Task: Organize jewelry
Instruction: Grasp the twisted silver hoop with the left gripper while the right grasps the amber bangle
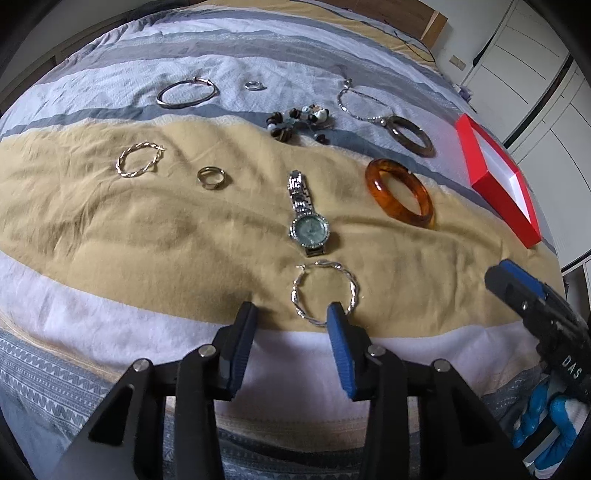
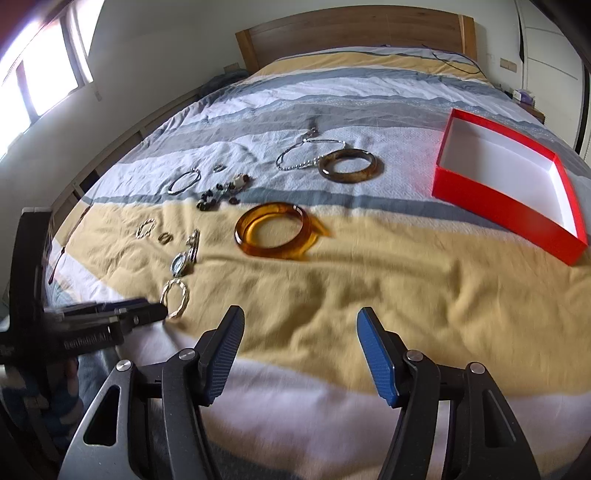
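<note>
Jewelry lies spread on a striped bedspread. A twisted silver hoop (image 1: 325, 291) lies just ahead of my open, empty left gripper (image 1: 293, 312); its right finger overlaps the hoop's near edge. Beyond are a silver watch (image 1: 308, 218), an amber bangle (image 1: 399, 197), a dark brown bangle (image 1: 410, 136), a bead cluster (image 1: 299, 120), a chain necklace (image 1: 356, 105), a gold ring (image 1: 211, 178), a twisted gold hoop (image 1: 139, 160), a thin bangle (image 1: 186, 93) and a small ring (image 1: 255, 85). My right gripper (image 2: 299, 321) is open and empty, short of the amber bangle (image 2: 275, 230).
An open red box (image 2: 506, 218) with a white inside sits on the bed at the right; it also shows in the left wrist view (image 1: 495, 192). A wooden headboard (image 2: 354, 33) is at the far end. A window (image 2: 40, 74) is on the left wall, white cupboards on the right.
</note>
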